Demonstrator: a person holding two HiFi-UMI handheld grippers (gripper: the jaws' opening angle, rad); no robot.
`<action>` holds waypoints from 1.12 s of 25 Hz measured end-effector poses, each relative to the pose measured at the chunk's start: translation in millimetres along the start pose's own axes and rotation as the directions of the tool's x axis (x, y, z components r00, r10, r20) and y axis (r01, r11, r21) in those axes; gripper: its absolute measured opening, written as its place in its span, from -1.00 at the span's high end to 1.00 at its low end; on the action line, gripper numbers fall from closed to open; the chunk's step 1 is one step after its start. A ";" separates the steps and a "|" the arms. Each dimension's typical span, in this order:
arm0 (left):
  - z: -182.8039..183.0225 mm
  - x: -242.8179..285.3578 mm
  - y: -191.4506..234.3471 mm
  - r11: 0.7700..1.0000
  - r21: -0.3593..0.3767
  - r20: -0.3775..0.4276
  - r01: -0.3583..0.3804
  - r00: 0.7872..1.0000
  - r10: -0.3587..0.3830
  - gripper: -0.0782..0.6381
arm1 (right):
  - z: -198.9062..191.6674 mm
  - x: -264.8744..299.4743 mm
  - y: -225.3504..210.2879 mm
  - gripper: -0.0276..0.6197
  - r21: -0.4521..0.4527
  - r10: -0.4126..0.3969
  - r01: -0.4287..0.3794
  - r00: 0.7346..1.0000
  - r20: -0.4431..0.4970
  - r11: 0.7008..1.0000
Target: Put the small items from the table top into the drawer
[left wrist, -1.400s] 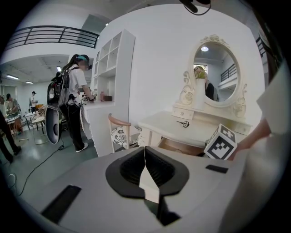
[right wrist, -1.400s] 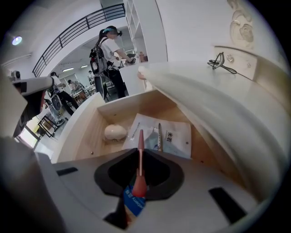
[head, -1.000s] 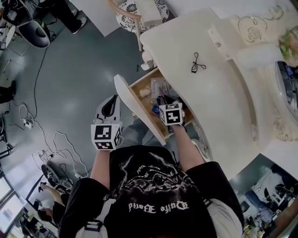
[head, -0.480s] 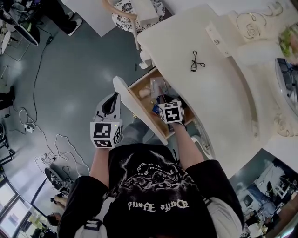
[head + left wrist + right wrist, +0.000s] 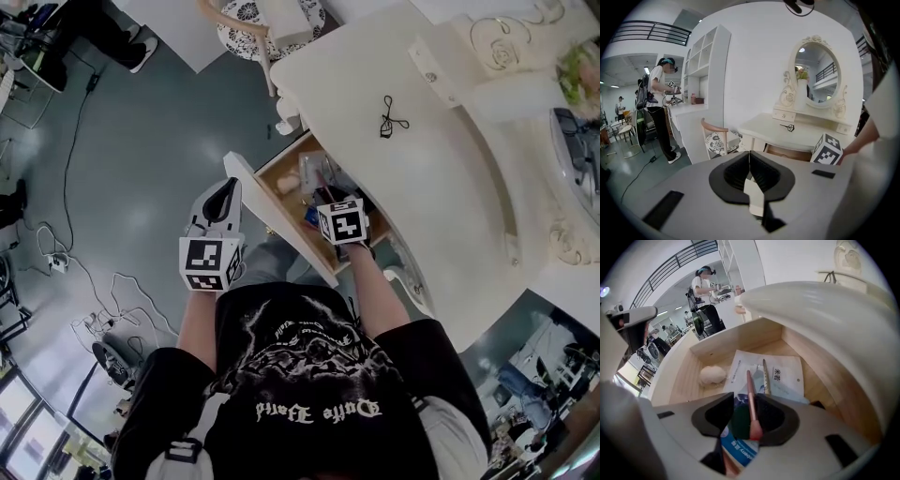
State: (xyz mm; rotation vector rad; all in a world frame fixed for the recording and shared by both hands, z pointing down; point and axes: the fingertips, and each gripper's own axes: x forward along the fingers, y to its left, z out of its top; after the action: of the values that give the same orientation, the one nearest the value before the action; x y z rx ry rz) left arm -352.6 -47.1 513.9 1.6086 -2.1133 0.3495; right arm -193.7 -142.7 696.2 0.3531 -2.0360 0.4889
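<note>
Grey shop floor to the left, cream dressing table point(image 5: 450, 197) to the right: letting go inside the open drawer point(image 5: 272, 216)
Holding the left gripper point(image 5: 749, 159) pinched together on nothing above the floor, beside the drawer front. Reaching the right gripper point(image 5: 744, 401) down into the drawer, having just spread its jaws, with the pink brush point(image 5: 750, 380) lying loose between them atop a blue packet point(image 5: 738, 448). Risks dragging the brush back out if lifted crookedly with bristles catching a pad, or knocking the drawer wall. Farther right, on the table top, leaving a thin black cord point(image 5: 389, 114) to fetch: floppy, likely to slip from a shallow pinch
</note>
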 end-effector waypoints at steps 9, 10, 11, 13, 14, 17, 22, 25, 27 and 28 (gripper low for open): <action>9.1 14.5 -14.2 0.997 0.019 0.013 0.068 0.998 -0.068 0.74 | 1.7 -16.1 6.1 0.21 0.060 0.041 -0.042 0.999 0.018 0.997; 10.4 15.7 -16.0 0.997 0.023 0.016 0.077 0.997 -0.077 0.74 | 2.5 -19.3 7.2 0.21 0.063 0.043 -0.045 0.999 0.026 0.997; 11.7 17.0 -18.1 0.996 0.028 0.018 0.085 0.996 -0.086 0.74 | 3.4 -23.0 8.4 0.21 0.070 0.045 -0.048 0.998 0.037 0.996; 14.5 20.6 -23.0 0.994 0.034 0.023 0.101 0.995 -0.102 0.74 | 5.8 -31.4 10.1 0.21 0.087 0.049 -0.054 0.997 0.057 0.995; 16.1 22.6 -26.1 0.993 0.036 0.027 0.110 0.994 -0.111 0.74 | 7.3 -36.0 10.5 0.21 0.093 0.051 -0.057 0.996 0.068 0.994; 20.6 25.9 -35.4 0.990 0.042 0.036 0.136 0.990 -0.138 0.74 | 13.0 -50.2 14.5 0.21 0.109 0.055 -0.067 0.992 0.110 0.992; 28.6 29.6 -42.4 0.985 0.032 0.058 0.167 0.984 -0.168 0.74 | 31.3 -79.5 21.3 0.21 0.136 0.054 -0.084 0.976 0.212 0.987; 30.4 30.1 -47.6 0.984 0.027 0.059 0.179 0.982 -0.180 0.74 | 38.0 -99.3 23.7 0.21 0.140 0.041 -0.076 0.970 0.240 0.987; 34.8 28.9 -53.3 0.982 0.030 0.065 0.189 0.980 -0.190 0.74 | 43.1 -112.9 24.0 0.21 0.141 0.033 -0.073 0.963 0.266 0.987; 39.1 29.4 -57.3 0.980 0.037 0.073 0.198 0.977 -0.200 0.74 | 47.3 -120.1 22.7 0.21 0.143 0.028 -0.071 0.958 0.285 0.987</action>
State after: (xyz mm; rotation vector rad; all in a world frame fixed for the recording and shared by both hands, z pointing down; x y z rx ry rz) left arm -312.0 -106.1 490.6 1.8591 -1.9865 0.2579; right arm -181.5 -139.8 565.7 0.4879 -2.2947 0.6582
